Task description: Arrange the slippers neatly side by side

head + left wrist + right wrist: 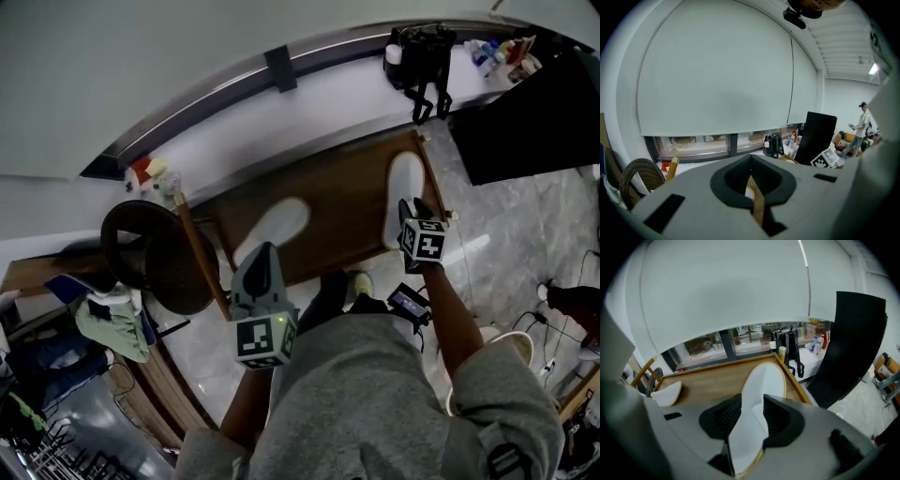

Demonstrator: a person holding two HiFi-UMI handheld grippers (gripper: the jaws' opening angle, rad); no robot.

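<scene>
Straddling the heel of right slipper (765,380), right gripper (752,418) released, jaws apart, slipper flat on wooden platform (708,380), toe pointing away ahead of it, left gripper (751,183) clenched on nothing, left slipper (278,223) just ahead of its tip, angled, well apart from the other slipper.

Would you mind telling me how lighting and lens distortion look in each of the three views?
Head view: heavy fisheye bows the window rail into an arc, with glare on the marble floor and a dark lower-left corner. Left gripper view: black vignetted corners, the pale blind evenly lit. Right gripper view: the slipper reads bright, the wooden platform edges curve.
</scene>
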